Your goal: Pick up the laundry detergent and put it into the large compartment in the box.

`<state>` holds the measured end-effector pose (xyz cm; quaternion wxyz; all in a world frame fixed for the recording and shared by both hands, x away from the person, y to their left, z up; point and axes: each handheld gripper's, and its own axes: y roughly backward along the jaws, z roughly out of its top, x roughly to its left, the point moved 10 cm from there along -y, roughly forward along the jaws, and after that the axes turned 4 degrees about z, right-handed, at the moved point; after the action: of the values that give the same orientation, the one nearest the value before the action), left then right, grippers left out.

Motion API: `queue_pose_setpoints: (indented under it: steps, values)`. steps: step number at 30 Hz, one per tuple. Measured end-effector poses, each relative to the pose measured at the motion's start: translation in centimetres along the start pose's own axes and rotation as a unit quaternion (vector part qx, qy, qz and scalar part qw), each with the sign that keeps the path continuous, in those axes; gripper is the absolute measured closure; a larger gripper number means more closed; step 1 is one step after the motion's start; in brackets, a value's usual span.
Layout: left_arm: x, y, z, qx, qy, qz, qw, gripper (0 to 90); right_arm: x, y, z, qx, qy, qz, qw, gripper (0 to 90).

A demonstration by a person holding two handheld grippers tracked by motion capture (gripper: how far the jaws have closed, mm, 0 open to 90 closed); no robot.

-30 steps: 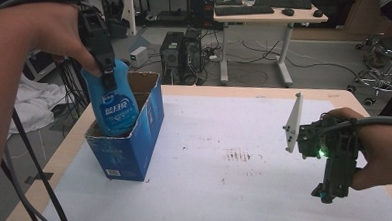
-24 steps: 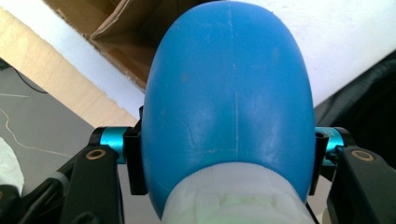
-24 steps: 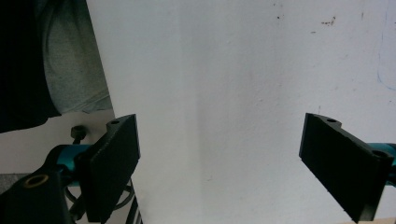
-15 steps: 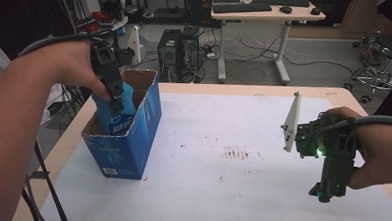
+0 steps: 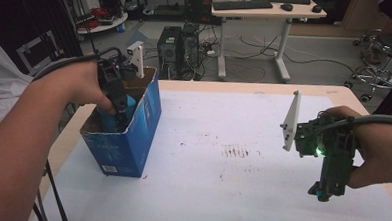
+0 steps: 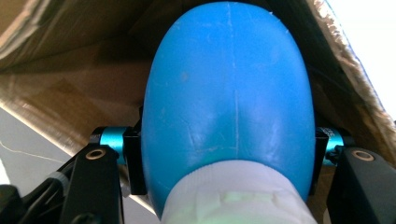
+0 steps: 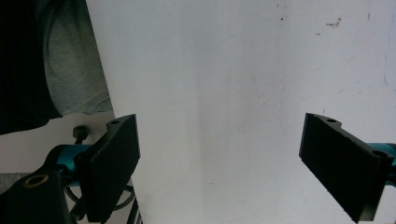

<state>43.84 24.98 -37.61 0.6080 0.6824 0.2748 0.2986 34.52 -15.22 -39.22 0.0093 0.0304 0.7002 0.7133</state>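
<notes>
A blue plastic bottle (image 5: 125,104) with a white cap (image 6: 238,193) hangs cap-up inside an open blue cardboard box (image 5: 135,138) at the table's left. My left gripper (image 5: 114,101) is shut on the bottle near its neck. In the left gripper view the bottle (image 6: 229,93) sits pinched between the two black jaws, with the box's brown inner wall (image 6: 70,60) around it. My right gripper (image 5: 321,190) hovers over the white table cover (image 5: 227,179) at the near right, pointing down. Its jaws stand wide apart with nothing between them (image 7: 219,163).
The white sheet (image 7: 233,56) covers most of the wooden table (image 5: 263,87). Behind the table stand a desk with a keyboard (image 5: 269,7), computer towers (image 5: 181,41) on the floor and an office chair (image 5: 377,67). Cables trail from both grippers.
My left hand has sunk with the bottle, which now sits mostly down inside the blue box. The right gripper has stayed where it was.
</notes>
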Motion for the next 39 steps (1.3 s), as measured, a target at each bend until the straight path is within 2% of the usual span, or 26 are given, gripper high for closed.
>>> queue_pose_setpoints:
  steps: [7, 8, 10, 17, 18, 21, 24, 28, 36, 39]
  values:
    - [0.0, -1.2, 0.3, -0.004, -0.007, -0.002, 1.0, 38.5, 0.1, 0.0, -0.1, 0.002, -0.003, 0.001, 1.0, 11.5]
    - [0.0, -1.1, 0.4, -0.01, -0.008, -0.002, 0.9999, 38.5, 0.0, 0.0, -0.2, 0.001, -0.001, 0.001, 1.0, 11.5]
    - [0.0, -1.2, 0.3, -0.004, -0.012, 0.001, 0.9999, 38.5, 0.0, 0.0, -0.3, 0.003, -0.004, 0.001, 1.0, 11.5]
    - [0.0, -1.3, 0.5, -0.007, -0.026, 0.011, 0.9996, 38.0, 0.0, 0.1, -0.3, 0.003, -0.004, 0.001, 1.0, 11.5]
    - [0.1, -1.3, 0.5, -0.008, -0.035, 0.013, 0.9993, 37.7, 0.0, 0.0, -0.3, 0.003, -0.005, 0.001, 1.0, 11.5]
    - [0.2, -1.1, 0.5, -0.012, -0.041, 0.019, 0.9989, 34.8, 0.0, 0.0, -0.3, 0.003, -0.003, 0.001, 1.0, 11.5]
    - [0.2, -0.8, 0.6, -0.022, -0.042, 0.019, 0.9987, 32.8, 0.0, 0.0, -0.2, 0.005, -0.004, 0.002, 1.0, 11.5]
    - [0.3, -0.5, 0.5, -0.023, -0.042, 0.023, 0.9986, 31.5, -0.1, 0.0, 0.0, 0.003, 0.002, 0.002, 1.0, 11.5]
    - [0.3, 0.1, 0.7, -0.024, -0.053, 0.029, 0.9979, 29.1, 0.0, 0.0, 0.0, 0.004, 0.0, 0.001, 1.0, 11.5]
    - [0.3, 0.4, 0.6, -0.025, -0.051, 0.03, 0.9979, 27.7, 0.0, 0.1, 0.0, 0.003, 0.0, 0.001, 1.0, 11.5]
